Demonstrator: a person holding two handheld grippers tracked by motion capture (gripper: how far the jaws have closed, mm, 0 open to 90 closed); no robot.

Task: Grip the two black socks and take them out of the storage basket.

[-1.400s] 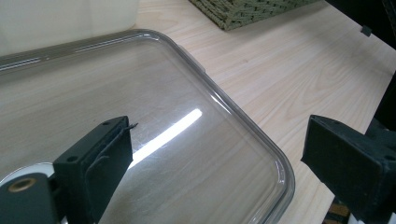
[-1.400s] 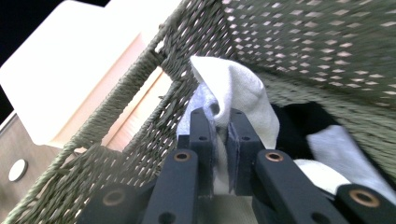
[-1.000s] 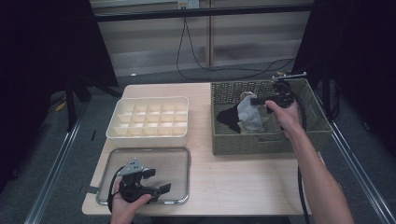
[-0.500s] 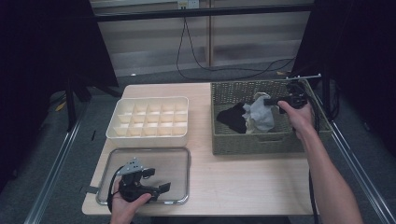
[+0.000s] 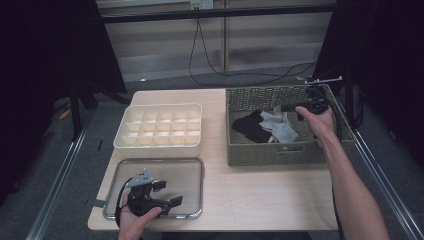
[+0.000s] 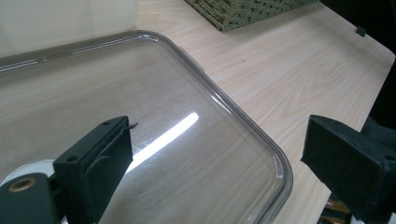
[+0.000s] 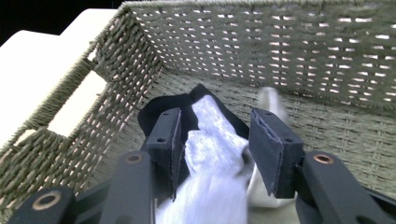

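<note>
Woven wicker basket (image 7: 289,51) holds a soft grey sock (image 7: 210,140) on black fabric (image 7: 154,114). Right gripper (image 7: 217,154) jaws, just opening, flank the sock loosely. Left gripper (image 6: 219,163) gapes empty over the glossy clear tray (image 6: 261,140).

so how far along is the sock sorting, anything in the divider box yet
Nothing looks done: the cream divider box has no socks in its cells. In hand: the right gripper, over the wicker basket, has just been opening, with a pale grey sock between the jaws, seemingly loose. The black sock lies in the basket too. The left gripper rests open over the clear lid. All sorting remains.
</note>
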